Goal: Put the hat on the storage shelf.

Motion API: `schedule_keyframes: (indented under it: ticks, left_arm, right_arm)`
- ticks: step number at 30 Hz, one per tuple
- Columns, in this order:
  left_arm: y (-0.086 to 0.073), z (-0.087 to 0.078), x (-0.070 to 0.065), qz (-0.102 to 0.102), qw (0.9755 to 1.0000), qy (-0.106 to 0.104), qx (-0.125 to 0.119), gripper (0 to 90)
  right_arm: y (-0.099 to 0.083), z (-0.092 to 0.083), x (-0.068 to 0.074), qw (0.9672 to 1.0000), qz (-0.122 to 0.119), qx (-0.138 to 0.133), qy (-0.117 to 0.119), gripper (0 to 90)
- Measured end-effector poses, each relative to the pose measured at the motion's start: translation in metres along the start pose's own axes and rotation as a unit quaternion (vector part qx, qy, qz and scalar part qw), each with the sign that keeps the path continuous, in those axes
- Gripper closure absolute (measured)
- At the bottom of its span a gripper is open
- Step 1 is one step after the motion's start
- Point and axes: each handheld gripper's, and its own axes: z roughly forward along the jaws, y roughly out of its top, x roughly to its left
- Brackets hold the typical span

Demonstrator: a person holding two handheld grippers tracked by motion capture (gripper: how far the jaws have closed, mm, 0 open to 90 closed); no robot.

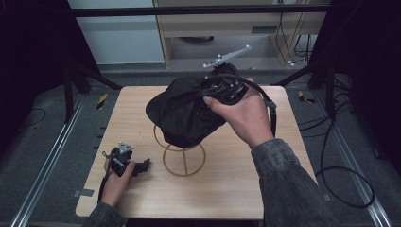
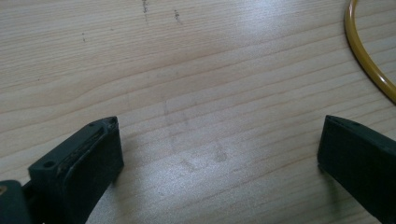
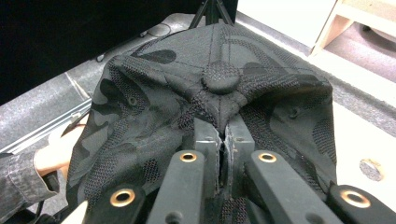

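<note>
Black camouflage cap (image 1: pixel 182 113) sits at centre frame in the high view, draped over the top of a yellow wire stand (image 1: pixel 183 160) whose ring base rests on the tabletop (image 1: pixel 227 184). Right tongs (image 1: pixel 222 87) come in from the upper right of the cap and are clamped on its fabric: in the right gripper view the two jaws stand pressed together on a pinch of cloth just below the crown button (image 3: pixel 220 78), so the cap lies directly ahead of these tongs and partly over them. The cap's brim is not clear to me from here. Left tongs (image 1: pixel 144 164) lie low at lower left, resting on or just over the tabletop, jaws spread wide and empty; bare wood between them, with an arc of the stand's ring at the upper right edge of the left gripper view. Judgement: any lift or seating of the cap turns on the right hand (image 1: pixel 241 116); the stand's upright wires under the crown are what could snag. Left tongs are beside the ring base and well placed to steady it.
</note>
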Motion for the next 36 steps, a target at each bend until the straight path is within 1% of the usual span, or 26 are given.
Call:
schedule_keyframes:
  ticks: [6, 12, 21, 36]
  left_arm:
    - [0.000, 0.000, 0.000, 0.000, 1.0000, 0.000, 0.000, 0.0]
    - [0.000, 0.000, 0.000, 0.000, 1.0000, -0.001, 0.000, 0.0]
    - [0.000, 0.000, 0.000, 0.002, 1.0000, -0.002, 0.000, 0.0]
    - [0.000, 0.000, 0.000, 0.002, 1.0000, -0.002, 0.000, 0.0]
  right_arm:
    - [0.000, 0.010, 0.003, 1.0000, -0.003, 0.005, 0.007, 86.6]
    - [0.000, 0.014, 0.004, 0.9999, -0.003, 0.010, 0.010, 86.6]
    - [-0.009, 0.023, 0.005, 0.9995, 0.002, 0.023, 0.020, 86.4]
    - [-0.013, 0.029, 0.008, 0.9987, 0.000, 0.047, 0.022, 86.2]
